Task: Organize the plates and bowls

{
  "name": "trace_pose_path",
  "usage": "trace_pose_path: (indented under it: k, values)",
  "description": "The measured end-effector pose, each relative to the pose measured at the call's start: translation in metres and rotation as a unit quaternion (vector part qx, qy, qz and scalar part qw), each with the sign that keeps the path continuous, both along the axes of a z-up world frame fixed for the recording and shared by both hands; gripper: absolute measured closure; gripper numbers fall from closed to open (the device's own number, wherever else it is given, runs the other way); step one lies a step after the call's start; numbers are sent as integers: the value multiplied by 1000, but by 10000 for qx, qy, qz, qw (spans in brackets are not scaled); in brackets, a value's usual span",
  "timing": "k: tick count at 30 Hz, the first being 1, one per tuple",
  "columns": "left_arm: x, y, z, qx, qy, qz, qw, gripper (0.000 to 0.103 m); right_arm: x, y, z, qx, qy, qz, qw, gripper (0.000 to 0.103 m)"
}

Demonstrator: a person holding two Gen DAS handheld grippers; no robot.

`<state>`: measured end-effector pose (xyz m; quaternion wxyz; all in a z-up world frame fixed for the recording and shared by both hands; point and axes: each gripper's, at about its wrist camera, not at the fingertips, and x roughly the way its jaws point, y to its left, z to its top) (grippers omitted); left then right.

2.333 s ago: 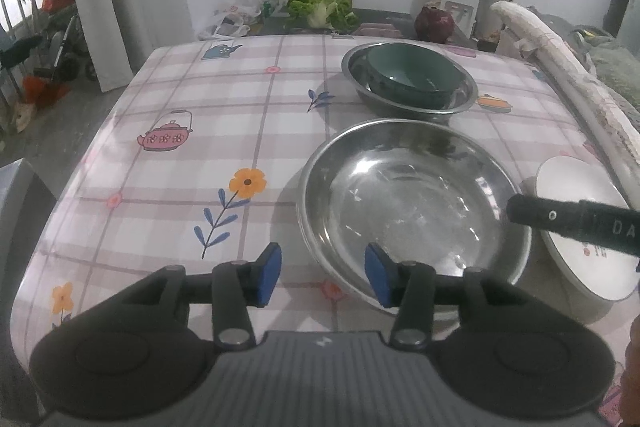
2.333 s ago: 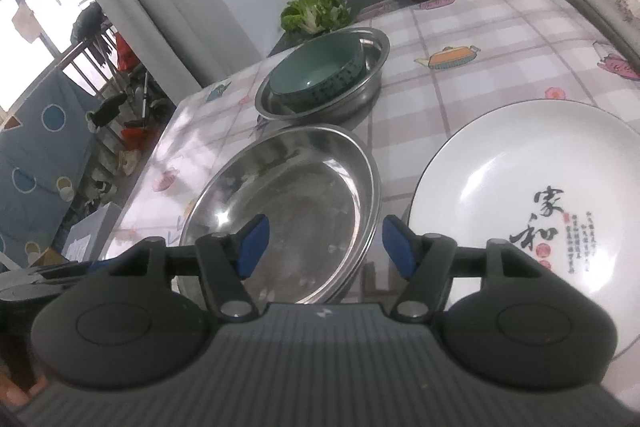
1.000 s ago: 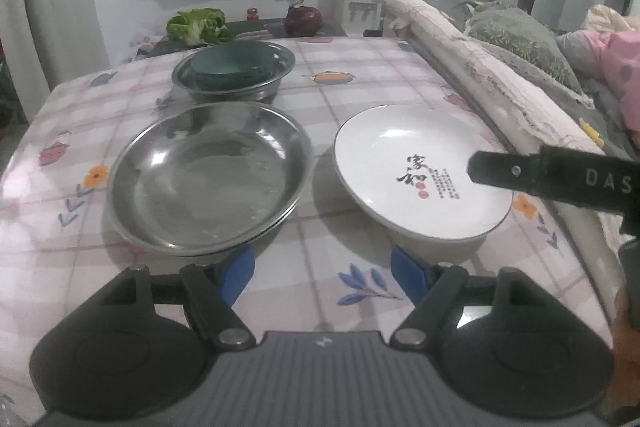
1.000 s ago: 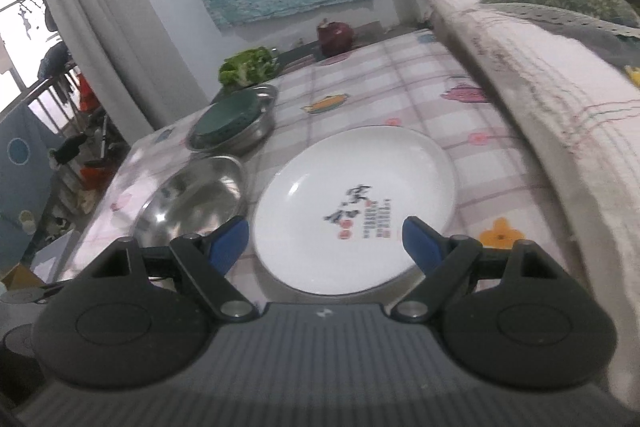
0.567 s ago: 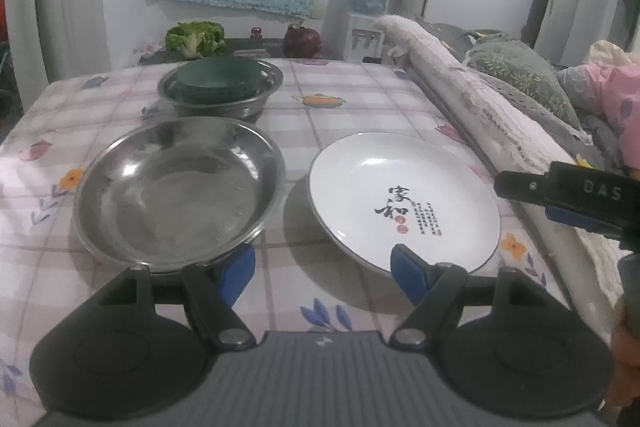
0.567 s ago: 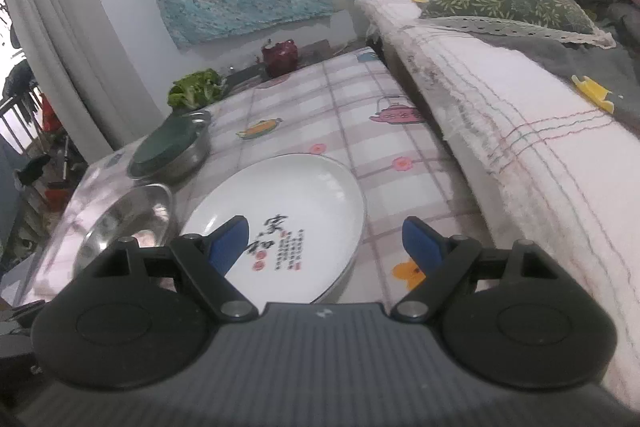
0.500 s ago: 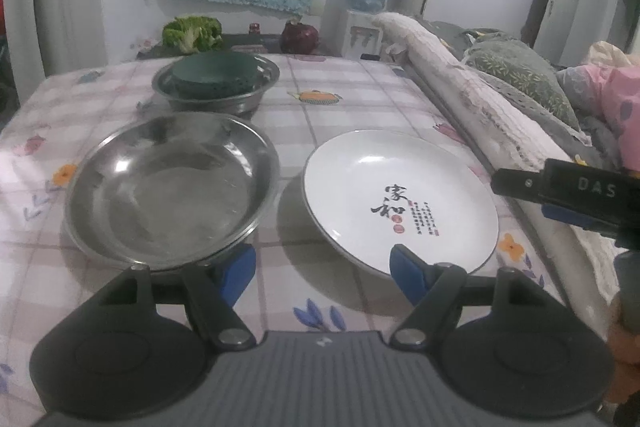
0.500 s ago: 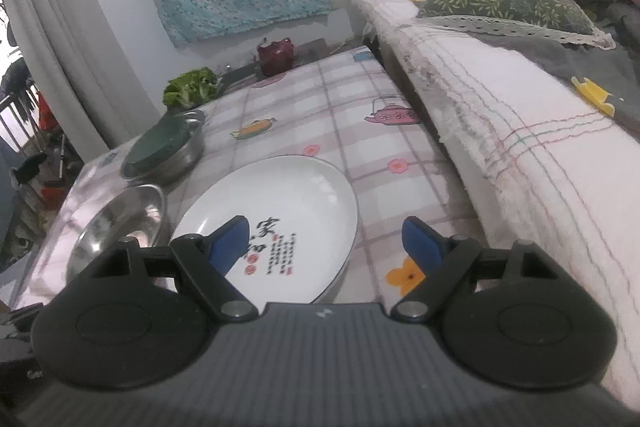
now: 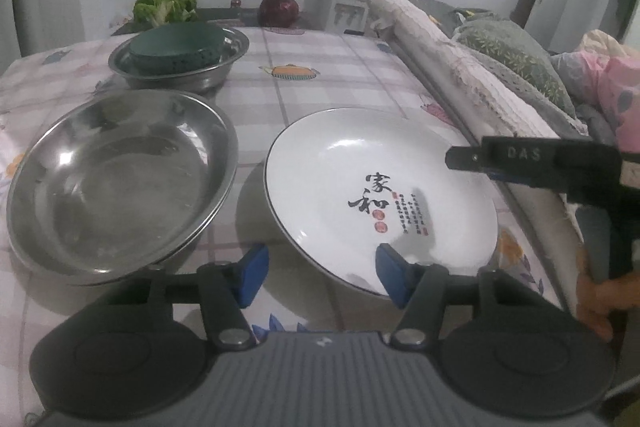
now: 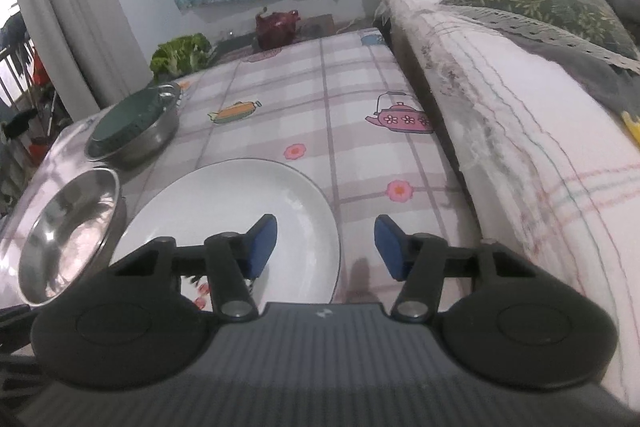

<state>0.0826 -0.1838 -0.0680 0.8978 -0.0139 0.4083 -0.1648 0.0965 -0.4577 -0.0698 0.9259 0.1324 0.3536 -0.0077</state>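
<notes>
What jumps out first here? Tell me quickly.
The white plate with black calligraphy lies front and centre on the checked tablecloth, just beyond the open left tongs. To its left sits a big shiny steel basin; behind that, a green bowl nests in a smaller steel bowl.

The left gripper (image 9: 318,273) now sits over the near rim of the white plate (image 9: 360,163), where earlier it hung at the near edge of the large steel dish (image 9: 116,179), which now lies off to its left. Its jaws stand wider apart than at the start. The right gripper (image 10: 325,247) has drawn to the right: the white plate (image 10: 240,203) slides from centre toward its left finger, and the plate's right rim now lies between the fingers.
</notes>
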Motion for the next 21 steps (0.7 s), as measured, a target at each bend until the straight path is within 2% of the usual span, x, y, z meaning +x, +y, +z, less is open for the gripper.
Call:
trace_pose_path:
  k: [2,4,5,7,10,12,21]
  values:
    - [4,0,-2,20,49,36,10000,50,10,-3,-3,8,62,49,10000,53]
    - [9,-1,-5,69,104,87,9999,54,20,-5,-7,54,119,136,9998,60]
    - [11,-1,-6,106,132,111,9998,60,24,-6,-9,100,150,186,9997,63]
    - [14,-1,-8,138,149,128,9997,62,32,-7,-12,158,209,249,9993,73]
    - [16,-3,-8,205,91,136,9997,70,39,-7,-15,265,273,333,9987,80]
    - [16,-4,-7,236,66,99,9997,77,41,-5,-18,298,328,373,9983,80]
    - [11,0,-2,434,133,162,9988,78,27,2,-15,380,543,324,9973,80]
